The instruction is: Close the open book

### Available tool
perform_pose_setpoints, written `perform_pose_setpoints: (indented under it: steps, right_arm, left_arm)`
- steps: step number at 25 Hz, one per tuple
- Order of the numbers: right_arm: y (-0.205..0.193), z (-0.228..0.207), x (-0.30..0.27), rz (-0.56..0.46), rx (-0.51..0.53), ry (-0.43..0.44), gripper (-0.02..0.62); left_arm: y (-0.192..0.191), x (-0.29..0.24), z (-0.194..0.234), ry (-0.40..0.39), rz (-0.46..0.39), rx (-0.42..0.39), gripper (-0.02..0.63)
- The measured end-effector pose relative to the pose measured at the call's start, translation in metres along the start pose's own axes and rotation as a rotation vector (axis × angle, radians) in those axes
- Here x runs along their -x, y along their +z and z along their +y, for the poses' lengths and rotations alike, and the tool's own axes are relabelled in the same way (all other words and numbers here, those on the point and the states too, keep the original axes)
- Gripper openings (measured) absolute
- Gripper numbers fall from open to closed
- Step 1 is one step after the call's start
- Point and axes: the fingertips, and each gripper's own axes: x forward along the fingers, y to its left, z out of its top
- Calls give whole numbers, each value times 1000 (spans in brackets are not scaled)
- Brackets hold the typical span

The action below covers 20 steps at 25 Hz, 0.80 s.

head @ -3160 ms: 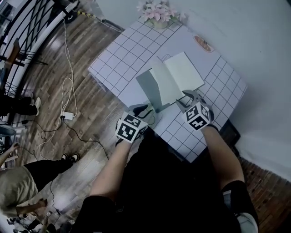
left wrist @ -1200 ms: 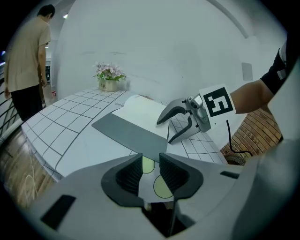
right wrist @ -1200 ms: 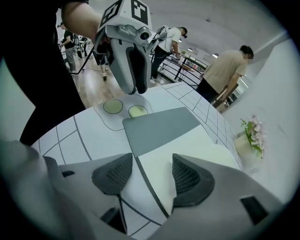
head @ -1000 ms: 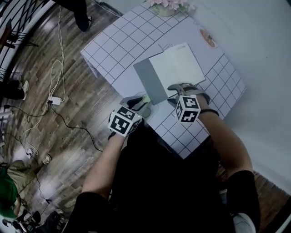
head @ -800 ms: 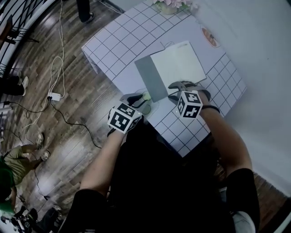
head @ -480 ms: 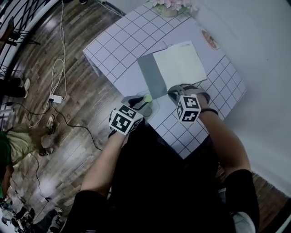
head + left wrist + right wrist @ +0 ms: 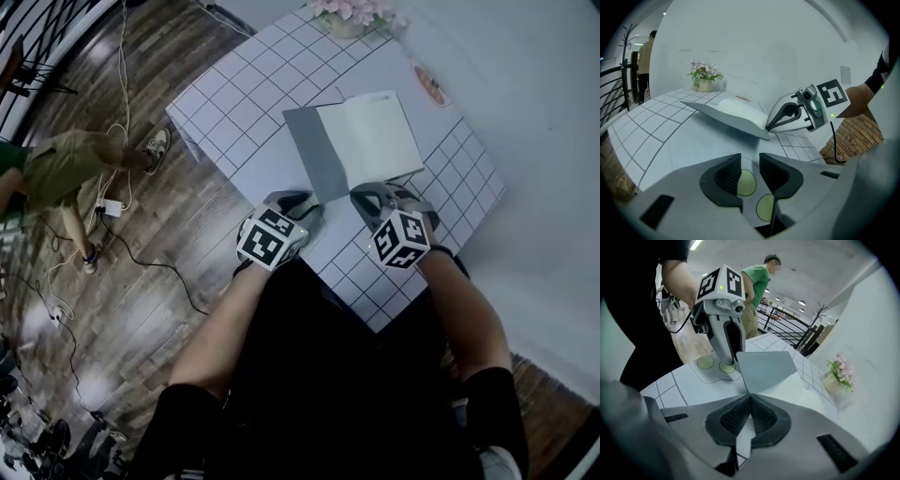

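An open book lies on the white gridded table, its grey cover to the left and its white pages to the right. My right gripper is shut on the book's near edge, and a white strip shows between its pads. In the left gripper view that edge hangs a little above the table, with the right gripper pinching its corner. My left gripper is narrowly open and holds nothing. It hovers over two green dots beside the book.
A pot of pink flowers stands at the table's far edge, with a small orange disc near the wall. A person in green is on the wooden floor at the left, near loose cables.
My right gripper's jaws have closed on the book's near edge and lifted it slightly. My left gripper has shifted towards the book. The person in green has moved up along the floor at left.
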Motion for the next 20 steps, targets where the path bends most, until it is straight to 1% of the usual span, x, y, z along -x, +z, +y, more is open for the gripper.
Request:
perform_pose_setpoints:
  steps: [2, 5, 7, 9, 10, 11, 12, 13, 14, 15, 16, 18, 20]
  right_arm:
    - [-3, -3, 8, -8, -55, -13, 5]
    - [-9, -2, 12, -3, -100, -21, 5]
    - [-11, -2, 15, 1, -116, -46, 6]
    - [-14, -3, 16, 23, -109, -85, 12]
    - [-16, -3, 15, 37, -108, -103, 51]
    - [-16, -4, 13, 48, -117, -123, 127]
    - [-16, -8, 12, 51, -137, -146, 168]
    - [-13, -13, 13, 44, -162, -173, 170]
    - [-10, -19, 14, 31, -192, -203, 169]
    - [-7, -25, 16, 17, -224, -234, 137]
    - [-7, -31, 20, 4, -265, -261, 49]
    - [-12, -39, 29, -24, -380, -291, 23]
    - [-23, -48, 38, -57, -499, -317, 17]
  left_arm:
    - [12, -6, -1, -10, -31, -6, 104]
    - [30, -8, 1, -6, -85, -22, 104]
    - [45, -6, 2, 1, -123, -27, 104]
    - [61, -6, 2, -1, -156, -36, 104]
    - [68, -7, 2, -8, -167, -42, 104]
    - [74, -9, 0, -19, -174, -49, 104]
    - [81, -10, -2, -32, -178, -58, 104]
    - [87, -10, -5, -44, -179, -71, 104]
    - [94, -10, -7, -52, -178, -87, 104]
    - [100, -8, -10, -58, -178, -103, 104]
    - [105, -6, -13, -60, -180, -115, 104]
    - [111, 1, -16, -56, -184, -131, 104]
    - [114, 11, -13, -40, -182, -149, 104]
